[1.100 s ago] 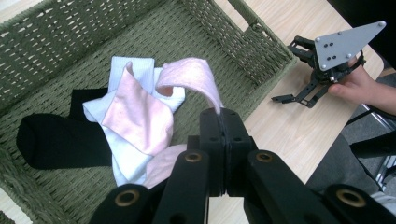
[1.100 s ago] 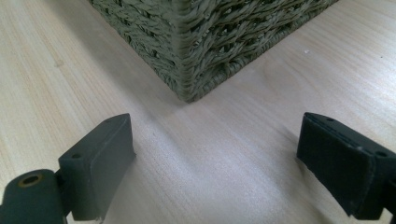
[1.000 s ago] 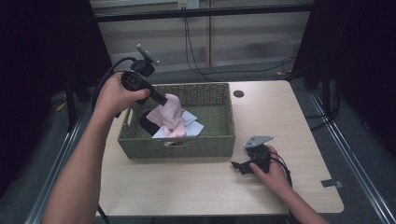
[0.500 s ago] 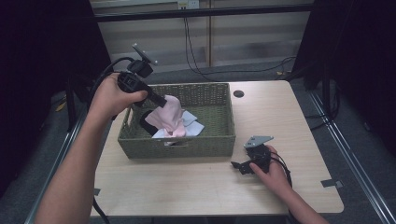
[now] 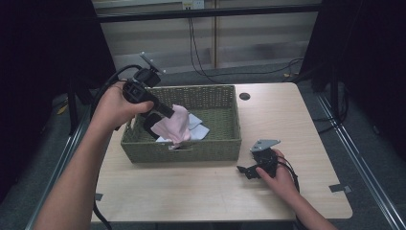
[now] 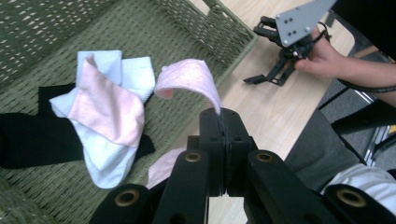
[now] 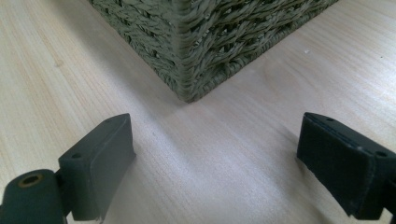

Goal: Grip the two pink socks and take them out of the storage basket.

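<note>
Here the left gripper (image 6: 223, 122) has its jaws pressed together on a pink sock (image 6: 189, 80), which curls up above the jaw tips, over the near wall of the green basket (image 5: 201, 146). The right gripper (image 5: 251, 168) rests on the table (image 5: 191, 191) beside the basket, jaws wide apart and holding nothing.

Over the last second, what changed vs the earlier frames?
The left gripper, jaws shut on the pink sock, drifted slightly toward the basket's near left corner and carried the sock along. The right gripper, jaws open, stayed on the table. The other socks remain in the basket.
</note>
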A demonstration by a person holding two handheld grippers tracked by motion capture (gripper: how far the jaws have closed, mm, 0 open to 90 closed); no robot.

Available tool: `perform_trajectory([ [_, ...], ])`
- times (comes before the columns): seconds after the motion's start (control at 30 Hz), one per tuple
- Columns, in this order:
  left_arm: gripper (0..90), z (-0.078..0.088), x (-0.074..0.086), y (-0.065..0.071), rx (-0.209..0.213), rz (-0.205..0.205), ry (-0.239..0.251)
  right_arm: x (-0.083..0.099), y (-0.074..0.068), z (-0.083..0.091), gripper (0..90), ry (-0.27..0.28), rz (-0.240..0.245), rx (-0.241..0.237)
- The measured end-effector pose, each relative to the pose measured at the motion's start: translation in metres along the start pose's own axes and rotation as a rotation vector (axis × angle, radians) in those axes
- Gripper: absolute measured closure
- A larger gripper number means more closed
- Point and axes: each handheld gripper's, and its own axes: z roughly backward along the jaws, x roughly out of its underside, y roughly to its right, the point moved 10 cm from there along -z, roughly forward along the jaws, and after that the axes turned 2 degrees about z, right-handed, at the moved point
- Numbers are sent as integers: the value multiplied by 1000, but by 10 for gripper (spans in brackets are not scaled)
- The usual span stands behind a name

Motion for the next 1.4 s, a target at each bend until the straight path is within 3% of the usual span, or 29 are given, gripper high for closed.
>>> perform_trajectory([
  [0.23,890,-6,4,15,18,-50,-11,0,0,0,102,1,2,0],
  [0.93,877,-23,16,42,81,-118,-40,0,0,0,102,1,1,1],
  [1.13,707,-29,14,42,101,-112,0,0,0,0,102,1,2,0],
  [1.17,680,-30,12,38,79,-133,17,0,0,0,102,1,1,0],
  [1.37,522,-35,5,25,32,-129,63,0,0,0,102,1,2,1],
  [1.4,522,-38,4,17,9,-134,63,0,0,0,102,1,2,1],
])
